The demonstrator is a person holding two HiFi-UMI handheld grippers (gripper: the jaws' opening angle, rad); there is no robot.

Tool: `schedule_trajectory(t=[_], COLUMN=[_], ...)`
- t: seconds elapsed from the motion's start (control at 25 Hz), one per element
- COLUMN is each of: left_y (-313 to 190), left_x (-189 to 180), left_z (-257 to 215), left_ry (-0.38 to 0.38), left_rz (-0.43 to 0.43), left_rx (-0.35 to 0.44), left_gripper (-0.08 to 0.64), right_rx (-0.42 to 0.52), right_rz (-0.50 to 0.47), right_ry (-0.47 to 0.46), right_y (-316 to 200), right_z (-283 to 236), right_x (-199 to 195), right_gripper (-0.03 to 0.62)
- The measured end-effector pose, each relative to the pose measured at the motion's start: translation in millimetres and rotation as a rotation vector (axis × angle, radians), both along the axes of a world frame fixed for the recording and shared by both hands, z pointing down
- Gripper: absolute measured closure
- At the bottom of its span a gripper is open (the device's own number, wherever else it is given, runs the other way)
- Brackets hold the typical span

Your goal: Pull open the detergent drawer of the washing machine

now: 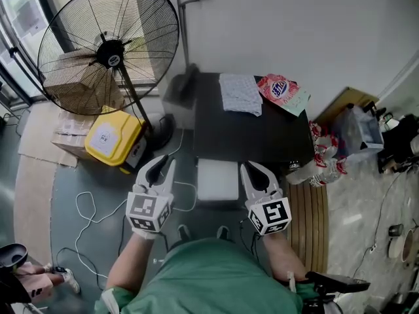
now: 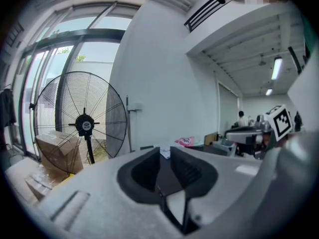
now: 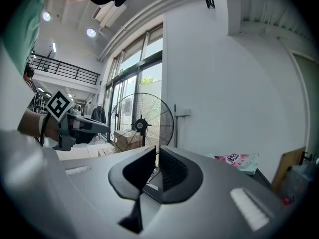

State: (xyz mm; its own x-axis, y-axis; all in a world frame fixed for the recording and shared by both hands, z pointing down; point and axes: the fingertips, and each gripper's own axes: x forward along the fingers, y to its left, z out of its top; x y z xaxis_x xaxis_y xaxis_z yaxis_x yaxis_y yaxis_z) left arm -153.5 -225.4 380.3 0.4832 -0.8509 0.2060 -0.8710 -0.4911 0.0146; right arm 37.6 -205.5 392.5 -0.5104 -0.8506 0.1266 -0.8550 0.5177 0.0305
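Grey flooring and a standing fan [image 1: 108, 44] are surrounding the dark-topped washing machine [image 1: 255, 139]. Its white detergent drawer [image 1: 217, 180] is apparently projecting forward between the left gripper [image 1: 162, 165] and right gripper [image 1: 254, 169]. Both are keeping their fingers together, empty, and probably standing clear of the drawer.

A black fan [image 1: 112, 59] stands beside a yellow case [image 1: 123, 131] and cardboard boxes [image 1: 64, 137].
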Motion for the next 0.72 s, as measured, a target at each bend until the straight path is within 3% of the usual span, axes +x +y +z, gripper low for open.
schedule_trajectory(t=[0.72], left_y=[8.0], left_x=[0.5], left_z=[2.2], left_ry=[-0.004], left_rz=[-0.004], left_rx=[-0.014], left_gripper=[0.502], right_rx=[0.005], right_rz=[-0.001], right_ry=[-0.013], right_y=[8.4], right_z=[-2.8], right_x=[-1.1], right_gripper=[0.572])
